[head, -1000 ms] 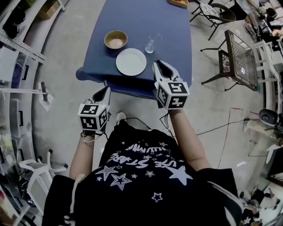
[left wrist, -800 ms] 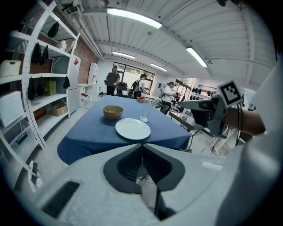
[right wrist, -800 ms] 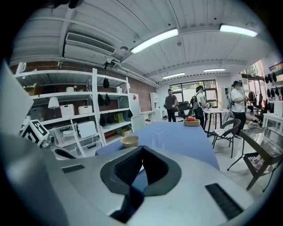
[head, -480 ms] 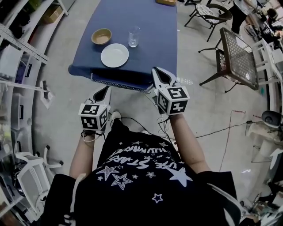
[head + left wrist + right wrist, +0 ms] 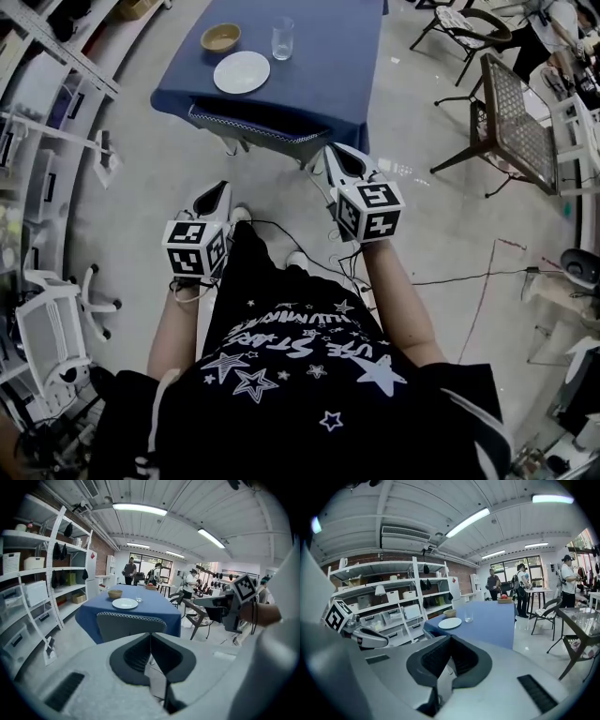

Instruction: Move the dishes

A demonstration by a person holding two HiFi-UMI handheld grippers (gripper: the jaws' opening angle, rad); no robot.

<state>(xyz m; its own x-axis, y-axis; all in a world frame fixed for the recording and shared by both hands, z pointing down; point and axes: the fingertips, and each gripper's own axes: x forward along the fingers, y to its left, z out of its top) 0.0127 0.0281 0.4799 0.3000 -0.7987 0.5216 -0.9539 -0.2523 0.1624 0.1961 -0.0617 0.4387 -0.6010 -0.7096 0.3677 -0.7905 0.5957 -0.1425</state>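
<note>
A white plate (image 5: 242, 71) lies on the blue-clothed table (image 5: 319, 66) far ahead, with a tan bowl (image 5: 220, 37) and a clear glass (image 5: 282, 38) behind it. The left gripper view shows the plate (image 5: 124, 603), bowl (image 5: 115, 593) and glass (image 5: 138, 596); the right gripper view shows the plate (image 5: 450, 623), bowl (image 5: 449, 612) and glass (image 5: 468, 616). My left gripper (image 5: 214, 200) and right gripper (image 5: 343, 161) hang over the floor, well short of the table. Both are shut with nothing between the jaws.
A grey chair (image 5: 131, 625) is tucked under the table's near edge. Metal chairs (image 5: 506, 117) and a mesh side table stand to the right. Shelving (image 5: 47, 122) lines the left wall. Cables (image 5: 309, 253) run across the floor by my feet. People stand at the room's far end.
The table and dishes have drawn further away toward the top of the head view. Both grippers kept their pose near my body.
</note>
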